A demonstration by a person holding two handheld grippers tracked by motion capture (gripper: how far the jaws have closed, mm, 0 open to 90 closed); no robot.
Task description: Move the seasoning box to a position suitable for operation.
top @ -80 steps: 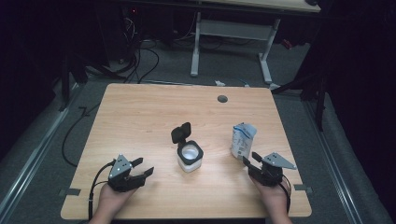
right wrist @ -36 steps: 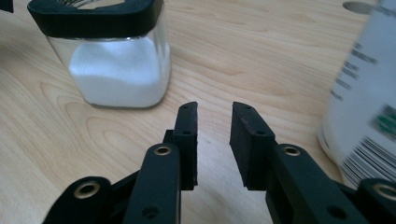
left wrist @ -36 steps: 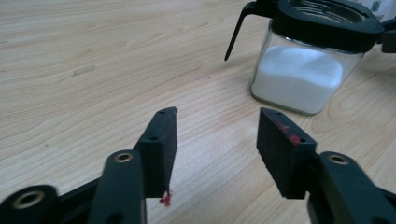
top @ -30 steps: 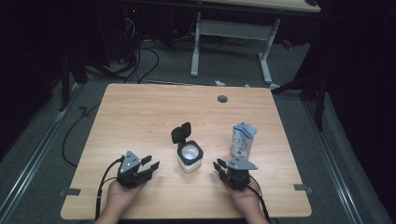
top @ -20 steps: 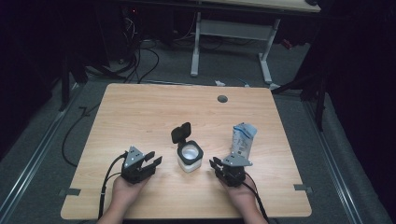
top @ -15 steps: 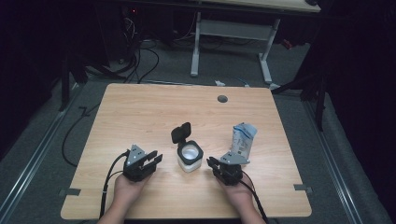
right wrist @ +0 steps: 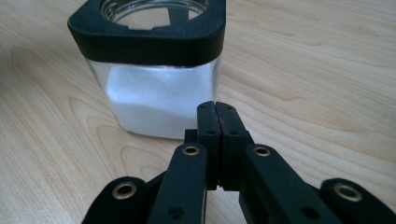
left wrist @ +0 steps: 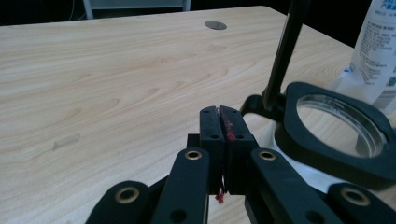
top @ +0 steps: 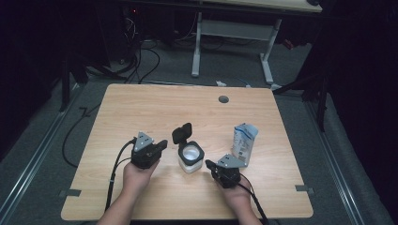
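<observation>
1. While both hands rest near the table's (top: 141, 108) near edge, a square glass jar (top: 190, 157) stands between the two grippers, around the middle of the table's front half.
2. That jar holds a white powder low inside and wears a black collar; its black flip lid (top: 182, 132) stands open, hinged upward on the jar's far-left side.
3. Left of the jar, the left gripper (top: 162, 144) points toward it, close by but not touching, held in the person's left hand (top: 137, 176).
4. Its fingers (left wrist: 211, 126) have just been closing and now press flat together with nothing between them; in the left gripper view the jar's collar and upright lid sit just to the right of the tips.
5. Right of the jar and slightly nearer the person, the right gripper (top: 208, 164) aims at the jar's lower wall, close but apart from it.
6. Its fingers (right wrist: 208, 119) have likewise just been closing and meet tip to tip, empty; in the right gripper view the jar's white-filled glass lies just beyond them.
7. A blue-and-white carton (top: 244, 143) with its top opened stands upright to the right of the jar, just behind the right gripper's grey plate.
8. Farther back from the jar, a round cable hole (top: 223, 99) sits in the table near its far edge.
</observation>
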